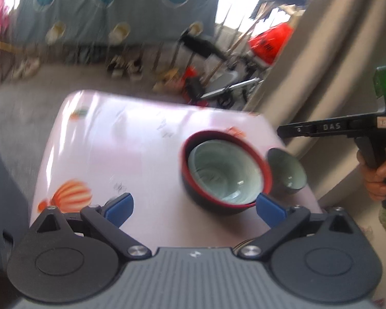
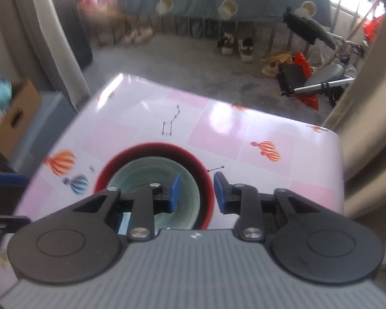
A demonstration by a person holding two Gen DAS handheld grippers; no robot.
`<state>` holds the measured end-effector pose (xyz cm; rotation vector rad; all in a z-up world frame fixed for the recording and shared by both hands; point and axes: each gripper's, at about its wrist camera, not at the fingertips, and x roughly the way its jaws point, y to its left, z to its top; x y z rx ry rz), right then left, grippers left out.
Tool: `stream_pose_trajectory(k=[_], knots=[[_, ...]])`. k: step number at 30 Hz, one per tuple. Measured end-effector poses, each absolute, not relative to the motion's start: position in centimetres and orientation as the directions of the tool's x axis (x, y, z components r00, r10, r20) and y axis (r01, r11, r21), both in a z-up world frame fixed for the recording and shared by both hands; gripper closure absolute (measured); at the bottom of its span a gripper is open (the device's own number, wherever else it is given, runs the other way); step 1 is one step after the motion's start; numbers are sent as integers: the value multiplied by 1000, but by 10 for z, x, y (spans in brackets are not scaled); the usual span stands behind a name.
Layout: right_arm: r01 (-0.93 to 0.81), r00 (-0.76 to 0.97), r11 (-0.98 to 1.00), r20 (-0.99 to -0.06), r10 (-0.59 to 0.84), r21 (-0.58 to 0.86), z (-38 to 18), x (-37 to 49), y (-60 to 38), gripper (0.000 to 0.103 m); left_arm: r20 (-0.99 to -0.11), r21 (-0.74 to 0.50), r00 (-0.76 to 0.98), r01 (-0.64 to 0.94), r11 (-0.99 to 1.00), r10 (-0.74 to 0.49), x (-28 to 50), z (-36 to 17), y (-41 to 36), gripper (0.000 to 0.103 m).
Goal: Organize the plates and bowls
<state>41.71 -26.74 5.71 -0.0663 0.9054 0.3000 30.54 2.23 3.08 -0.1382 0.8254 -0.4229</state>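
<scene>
A: Where are the bowls?

B: The pale green bowl [image 2: 154,180] sits nested in the red-rimmed bowl [image 2: 205,180] on the counter [image 2: 244,134]; a second green bowl [image 1: 288,172] touches at its three o'clock.

A: Tongs?

B: My right tongs [image 2: 196,191] straddle the rims, apart, pressing nothing; my left tongs [image 1: 193,206] gape empty. A pad could catch a rim and tip the stack.

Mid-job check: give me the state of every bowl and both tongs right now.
Red-rimmed bowl: upright on the table, holding the green bowl.
Pale green bowl: nested inside it, empty.
Small green bowl: upright beside the stack, empty.
Left tongs: open, holding nothing.
Right tongs: open above the stack's rims, holding nothing.
</scene>
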Motion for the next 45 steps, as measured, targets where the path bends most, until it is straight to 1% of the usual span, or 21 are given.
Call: stream_pose_trajectory(k=[3,7,9,14,16,21,25,29,31,32,33,34,39,43,45], knots=[[-226,608,963,-751,256,145,72,393,-308,70,-652,-235,617,389,891,-441,292,35,-9,1],[-137,619,968,-745,248,208,70,364,-364,67,-638,-178,598,499,848,-485,277,29,-64,1],[-90,613,965,-750,249,247,59,353,-392,62,-636,-152,587,541,827,-501,274,21,-90,1],[19,595,917,-741,310,398,22,338,-445,59,-637,-45,595,607,794,-491,272,-2,-147,1],[42,586,897,-738,336,441,8,340,-459,58,-652,-19,594,609,793,-471,275,-11,-166,1],[61,569,886,-745,348,460,-26,351,-469,57,-669,-11,607,569,822,-429,283,-29,-193,2],[61,557,897,-760,334,439,-46,375,-466,57,-684,9,622,528,849,-380,292,-36,-209,4],[44,536,906,-775,334,421,-65,399,-460,57,-692,21,631,504,864,-351,298,-37,-214,5],[31,532,917,-784,321,397,-71,408,-453,64,-691,25,632,506,862,-351,298,-37,-217,5],[24,528,924,-789,313,382,-73,411,-449,79,-692,32,633,505,862,-346,297,-37,-218,5],[21,521,931,-798,302,365,-75,414,-446,90,-693,38,634,506,862,-342,297,-38,-219,5],[17,517,938,-806,287,345,-77,415,-444,91,-695,41,633,507,861,-340,296,-38,-220,5],[-29,494,941,-814,307,338,-76,408,-448,93,-708,56,619,530,846,-341,294,-40,-225,5],[-46,465,941,-826,317,335,-76,397,-455,94,-732,34,579,557,830,-359,295,-44,-229,4],[-55,457,943,-832,316,328,-74,389,-459,95,-748,19,549,579,815,-373,298,-46,-232,1]])
